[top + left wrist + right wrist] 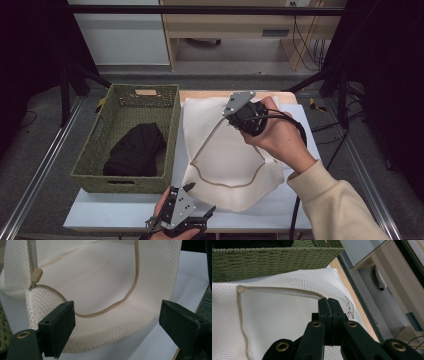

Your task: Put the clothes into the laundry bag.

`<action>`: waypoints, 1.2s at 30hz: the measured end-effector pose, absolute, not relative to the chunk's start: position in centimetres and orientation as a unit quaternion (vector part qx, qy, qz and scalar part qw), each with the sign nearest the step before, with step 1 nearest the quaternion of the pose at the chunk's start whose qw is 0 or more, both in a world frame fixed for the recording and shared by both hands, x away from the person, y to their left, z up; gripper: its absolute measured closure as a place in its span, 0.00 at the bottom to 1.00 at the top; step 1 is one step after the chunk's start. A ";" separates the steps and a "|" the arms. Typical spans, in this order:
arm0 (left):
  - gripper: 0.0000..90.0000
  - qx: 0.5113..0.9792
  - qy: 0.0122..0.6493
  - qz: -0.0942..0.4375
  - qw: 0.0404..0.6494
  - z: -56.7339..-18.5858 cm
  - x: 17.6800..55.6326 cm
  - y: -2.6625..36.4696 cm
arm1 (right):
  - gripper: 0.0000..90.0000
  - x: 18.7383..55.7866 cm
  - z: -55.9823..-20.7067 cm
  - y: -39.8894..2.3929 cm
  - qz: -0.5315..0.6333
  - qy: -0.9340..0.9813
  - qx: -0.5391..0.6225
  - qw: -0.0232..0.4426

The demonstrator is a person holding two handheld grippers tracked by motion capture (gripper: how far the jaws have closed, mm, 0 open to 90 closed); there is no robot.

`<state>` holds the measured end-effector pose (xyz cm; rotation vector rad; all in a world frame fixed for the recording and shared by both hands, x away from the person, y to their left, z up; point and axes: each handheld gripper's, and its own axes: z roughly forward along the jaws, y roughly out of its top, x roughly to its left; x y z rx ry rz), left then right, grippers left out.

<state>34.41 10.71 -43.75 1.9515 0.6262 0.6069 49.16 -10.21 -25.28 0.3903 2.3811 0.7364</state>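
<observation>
So the mesh laundry bag (pixel 227 160) lies spread on the table (pixel 115 212), just right of the woven basket (pixel 95 172), which has a bundle of clothing (pixel 136 150) in it. The right gripper (pixel 231 116) sits over the bag's far edge, pinching the mesh, and the left gripper (pixel 202 206) is at the bag's near edge, by the table's front.

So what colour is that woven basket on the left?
Olive green; the basket shows best in the high view.

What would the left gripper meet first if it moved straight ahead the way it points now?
Most likely the mesh bag: its near zipped edge lies right ahead of the left gripper, whose jaws are open. Nothing shows between them, though depth is unclear.
</observation>
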 end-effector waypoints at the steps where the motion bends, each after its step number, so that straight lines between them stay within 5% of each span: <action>1: 0.15 0.798 0.258 0.248 0.484 -43.7 34.4 10.7 | 1.00 49.1 -25.3 -10.2 0.277 0.900 0.146 0.302; 15: 0.13 0.785 0.266 0.257 0.497 -38.4 35.2 11.6 | 1.00 49.2 -26.1 -11.3 0.280 0.902 0.148 0.293; 25: 0.09 0.796 0.293 0.286 0.445 -32.9 40.2 14.7 | 1.00 48.9 -26.5 -12.2 0.287 0.901 0.146 0.290; 36: 0.07 0.802 0.349 0.303 0.378 -31.0 45.5 20.5 | 1.00 48.9 -27.0 -12.7 0.287 0.901 0.149 0.291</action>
